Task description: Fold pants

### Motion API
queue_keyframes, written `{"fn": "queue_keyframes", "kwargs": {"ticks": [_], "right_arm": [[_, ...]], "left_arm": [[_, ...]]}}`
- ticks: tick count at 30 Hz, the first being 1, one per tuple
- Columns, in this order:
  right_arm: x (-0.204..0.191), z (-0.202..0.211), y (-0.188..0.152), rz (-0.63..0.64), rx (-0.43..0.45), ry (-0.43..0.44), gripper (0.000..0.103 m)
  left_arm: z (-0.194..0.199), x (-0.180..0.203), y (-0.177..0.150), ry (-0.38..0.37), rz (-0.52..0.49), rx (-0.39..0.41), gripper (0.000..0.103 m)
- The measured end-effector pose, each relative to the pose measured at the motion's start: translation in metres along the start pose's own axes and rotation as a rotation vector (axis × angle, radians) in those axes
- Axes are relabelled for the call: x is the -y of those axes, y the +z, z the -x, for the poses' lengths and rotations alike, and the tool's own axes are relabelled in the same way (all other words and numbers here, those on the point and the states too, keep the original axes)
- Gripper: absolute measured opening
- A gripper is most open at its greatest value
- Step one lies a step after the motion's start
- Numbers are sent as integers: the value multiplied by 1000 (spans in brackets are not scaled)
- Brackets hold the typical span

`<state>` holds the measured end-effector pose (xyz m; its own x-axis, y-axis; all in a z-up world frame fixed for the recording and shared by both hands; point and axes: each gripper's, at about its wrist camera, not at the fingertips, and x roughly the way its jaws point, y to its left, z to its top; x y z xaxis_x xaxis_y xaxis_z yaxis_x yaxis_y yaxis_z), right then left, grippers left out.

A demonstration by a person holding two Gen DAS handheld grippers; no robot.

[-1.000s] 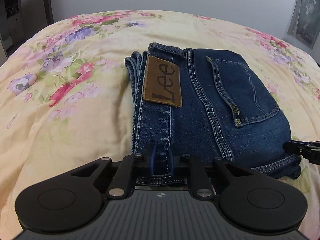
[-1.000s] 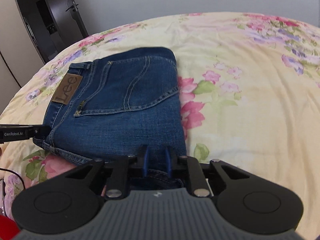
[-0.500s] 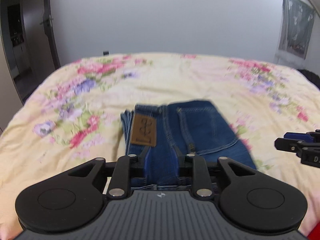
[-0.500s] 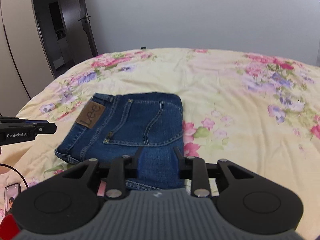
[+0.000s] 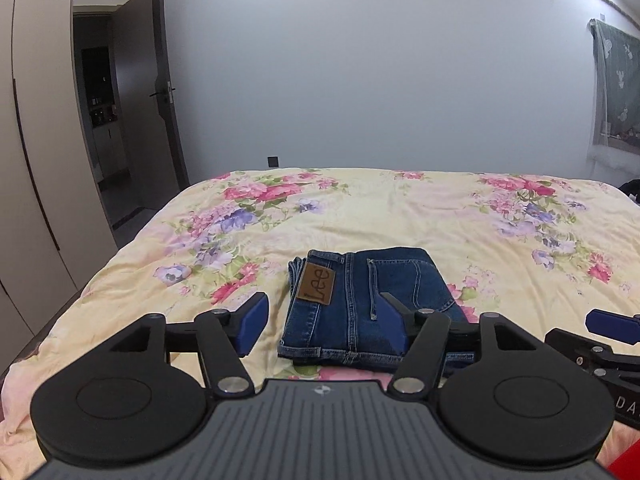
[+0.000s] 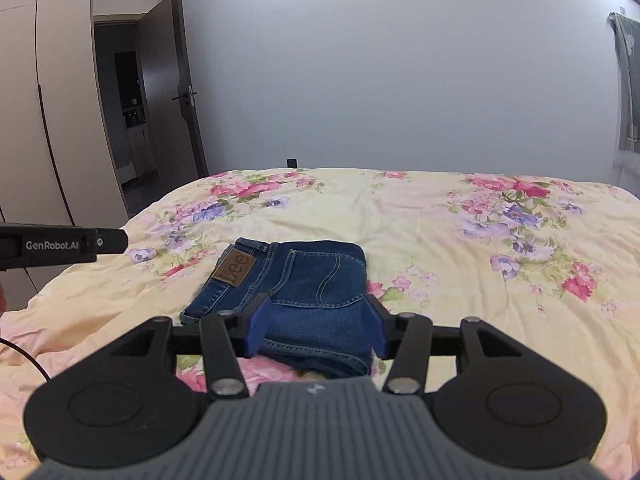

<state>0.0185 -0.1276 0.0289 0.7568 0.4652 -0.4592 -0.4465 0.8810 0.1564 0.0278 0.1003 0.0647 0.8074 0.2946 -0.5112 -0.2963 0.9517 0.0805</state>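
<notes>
A pair of blue jeans [image 5: 360, 304] lies folded into a compact rectangle on the bed, brown Lee patch up; it also shows in the right wrist view [image 6: 296, 300]. My left gripper [image 5: 324, 320] is open and empty, held above and in front of the jeans' near edge. My right gripper [image 6: 316, 328] is open and empty too, raised before the jeans' near right corner. The right gripper's blue fingertip [image 5: 612, 326] shows at the left view's right edge. The left gripper's side [image 6: 60, 245] shows at the right view's left edge.
The bed has a yellow floral cover [image 5: 440, 216] with its left edge near a wardrobe [image 5: 36, 160] and an open door [image 5: 160, 92]. A grey wall stands behind. A curtain [image 5: 616, 92] hangs at the right. A black cable [image 6: 24, 356] lies at the lower left.
Both grippers let go of the jeans' near edge, opened, and rose back and away from the bed. The folded jeans stay where they lay.
</notes>
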Motion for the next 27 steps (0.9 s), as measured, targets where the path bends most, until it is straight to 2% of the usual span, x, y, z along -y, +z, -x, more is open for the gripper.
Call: {"fn": "queue_keyframes", "kwargs": {"ticks": [1,3,5,9,12,16,27], "right_arm": [[-3,2,-6,7,1,-3,54],[-5,2,-17,7,3,-26,55],[-6,-2,-26,-23,-12,-41,59],[-11,-11,-42,-16,-45,-52,59],[-15,-17,-51,-6,-58,-68,62],[-16,-25,-55,-12,-82,-63,64],[-20,-27,-55,0,-83,-67,70]], "left_arm": [[2,3,-7,4,-7,-1,84],[0,10,-20,25,-37,-12,89],[-4,15,-34,50,-63,-36,89],[-9,11,-52,33,-7,-74,89],[-17,14,-58,62,-34,-111,89],[-21,13,-64,44,-29,-141,89],[-23,16,-68,24,-37,-145,89]]}}
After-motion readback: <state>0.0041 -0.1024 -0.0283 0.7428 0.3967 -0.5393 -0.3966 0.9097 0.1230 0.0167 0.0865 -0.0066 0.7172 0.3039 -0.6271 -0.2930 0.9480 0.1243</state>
